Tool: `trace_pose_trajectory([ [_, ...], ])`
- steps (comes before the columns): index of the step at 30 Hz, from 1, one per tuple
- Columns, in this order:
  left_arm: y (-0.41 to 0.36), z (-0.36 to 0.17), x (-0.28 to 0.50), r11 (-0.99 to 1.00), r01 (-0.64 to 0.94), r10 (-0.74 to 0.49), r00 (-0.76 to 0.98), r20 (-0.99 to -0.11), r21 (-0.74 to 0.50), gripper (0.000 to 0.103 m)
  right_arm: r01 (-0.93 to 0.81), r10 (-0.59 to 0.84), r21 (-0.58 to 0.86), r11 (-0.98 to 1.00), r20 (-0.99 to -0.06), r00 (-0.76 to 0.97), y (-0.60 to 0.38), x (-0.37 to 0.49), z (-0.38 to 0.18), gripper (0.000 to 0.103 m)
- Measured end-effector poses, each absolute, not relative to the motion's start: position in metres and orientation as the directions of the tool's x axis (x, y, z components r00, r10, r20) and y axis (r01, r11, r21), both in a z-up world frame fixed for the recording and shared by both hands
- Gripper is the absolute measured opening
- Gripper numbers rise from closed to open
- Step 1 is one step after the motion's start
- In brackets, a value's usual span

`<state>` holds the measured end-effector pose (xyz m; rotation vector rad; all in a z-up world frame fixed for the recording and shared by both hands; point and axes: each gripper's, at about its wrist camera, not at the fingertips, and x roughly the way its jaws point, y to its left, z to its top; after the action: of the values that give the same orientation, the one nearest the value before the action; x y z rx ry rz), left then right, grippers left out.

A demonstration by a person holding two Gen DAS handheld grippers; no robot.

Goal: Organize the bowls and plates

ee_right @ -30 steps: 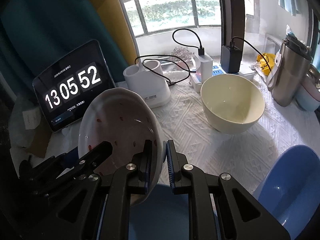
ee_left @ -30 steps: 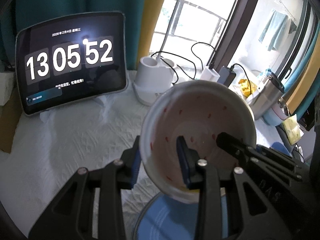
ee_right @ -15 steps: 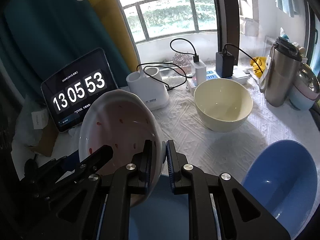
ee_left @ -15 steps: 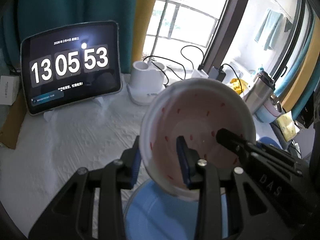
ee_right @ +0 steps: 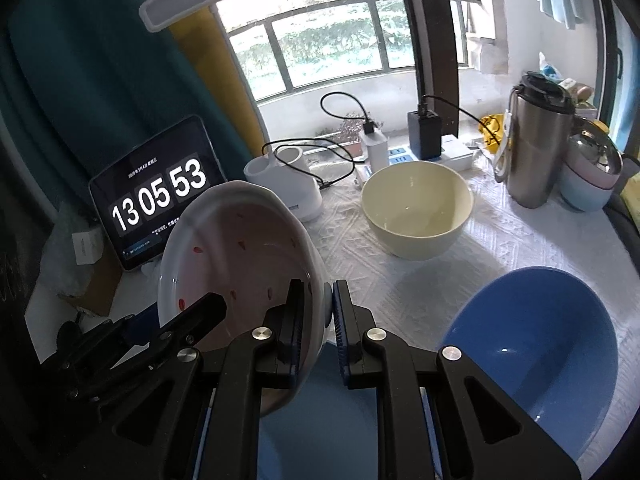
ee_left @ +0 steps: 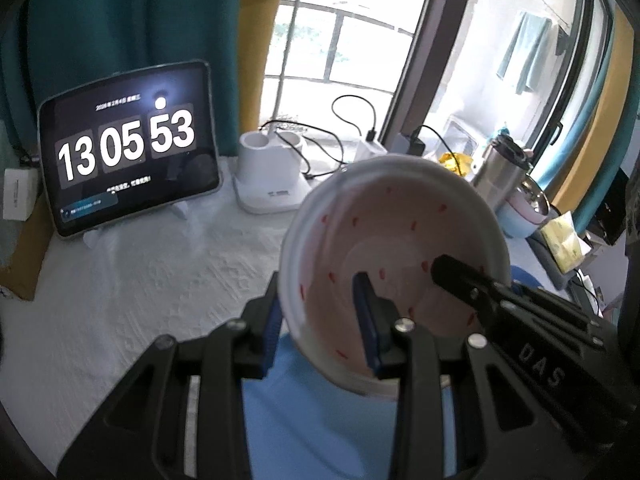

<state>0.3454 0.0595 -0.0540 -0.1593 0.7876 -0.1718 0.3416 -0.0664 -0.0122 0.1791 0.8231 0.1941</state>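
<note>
Right wrist view — both my tongs, left gripper (ee_left: 320,316) and right gripper (ee_right: 318,312), pinch the speckled bowl (ee_right: 240,256) aloft — next, nest it into the cream bowl (ee_right: 416,216) far right, I judge.

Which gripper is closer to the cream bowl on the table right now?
Right. The right gripper, clamped on the speckled bowl's rim, has the cream bowl ahead to its right. The left gripper holds the opposite rim, farther away.
</note>
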Motion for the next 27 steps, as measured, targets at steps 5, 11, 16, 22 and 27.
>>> trace_pose_trajectory([
  [5,0.046,-0.051,0.341,0.973,0.112,-0.221,0.692,-0.687,-0.200,0.035,-0.086,0.234,0.241,0.967,-0.699,0.675,-0.079,0.334,-0.008,0.015],
  [11,0.027,-0.046,0.336,0.972,0.137,-0.231,0.691,-0.684,-0.190,0.035,-0.061,0.225,0.253,0.965,-0.690,0.688,-0.098,0.325,-0.006,0.015],
  [16,0.012,-0.042,0.332,0.970,0.158,-0.243,0.691,-0.681,-0.185,0.035,-0.045,0.219,0.263,0.964,-0.684,0.696,-0.111,0.320,-0.004,0.015],
  [22,-0.010,-0.037,0.325,0.966,0.190,-0.259,0.686,-0.680,-0.176,0.035,-0.026,0.214,0.277,0.961,-0.677,0.704,-0.132,0.310,-0.004,0.015],
  [27,-0.031,-0.036,0.320,0.961,0.220,-0.273,0.681,-0.680,-0.167,0.035,-0.007,0.206,0.285,0.959,-0.675,0.709,-0.151,0.300,-0.005,0.016],
])
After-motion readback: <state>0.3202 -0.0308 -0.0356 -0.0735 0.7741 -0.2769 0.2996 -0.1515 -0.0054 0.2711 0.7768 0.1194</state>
